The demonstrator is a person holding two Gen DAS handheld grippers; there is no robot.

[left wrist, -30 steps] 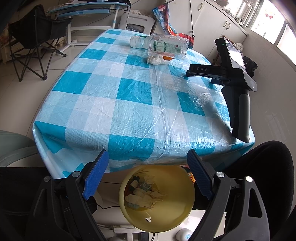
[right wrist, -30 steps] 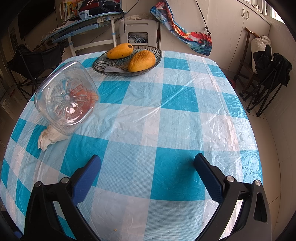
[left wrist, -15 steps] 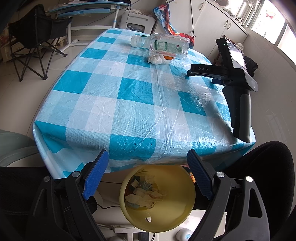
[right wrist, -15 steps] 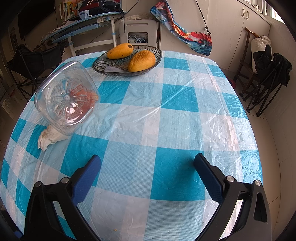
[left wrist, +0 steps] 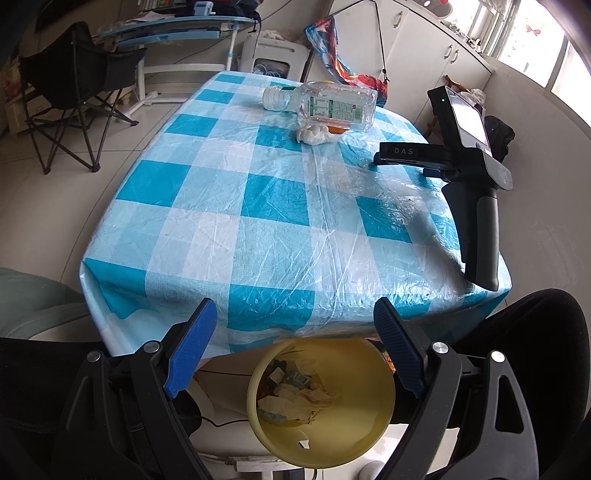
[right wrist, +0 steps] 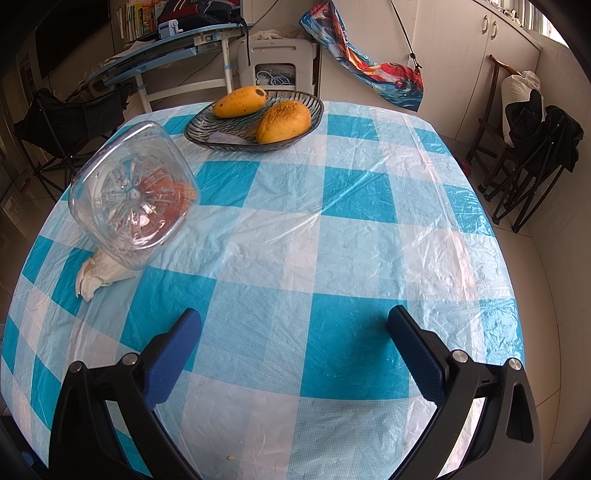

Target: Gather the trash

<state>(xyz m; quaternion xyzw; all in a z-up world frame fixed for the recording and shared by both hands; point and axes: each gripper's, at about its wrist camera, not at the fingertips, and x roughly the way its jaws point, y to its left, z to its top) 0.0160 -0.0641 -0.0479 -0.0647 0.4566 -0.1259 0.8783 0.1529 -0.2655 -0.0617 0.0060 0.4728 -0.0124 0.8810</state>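
Note:
A clear plastic bottle (left wrist: 325,104) lies on its side at the far end of the blue-checked table (left wrist: 258,206); in the right wrist view its base (right wrist: 135,197) faces me at left. A crumpled white tissue (left wrist: 312,133) lies against it, also in the right wrist view (right wrist: 99,275), with an orange scrap (left wrist: 337,130) beside it. A yellow bin (left wrist: 321,402) with paper trash stands below the table's near edge. My left gripper (left wrist: 295,354) is open and empty above the bin. My right gripper (right wrist: 291,358) is open and empty over the table; its body shows in the left wrist view (left wrist: 469,162).
A glass dish (right wrist: 255,122) with two mangoes (right wrist: 284,122) sits at the table's far side. Folding chairs (left wrist: 74,107) stand left, and another chair (right wrist: 535,155) with dark clothes stands right. A desk (left wrist: 173,29) and cabinets line the back.
The left gripper has drifted slightly nearer the table, so the bottle sits a little lower in its view. The right gripper has not moved.

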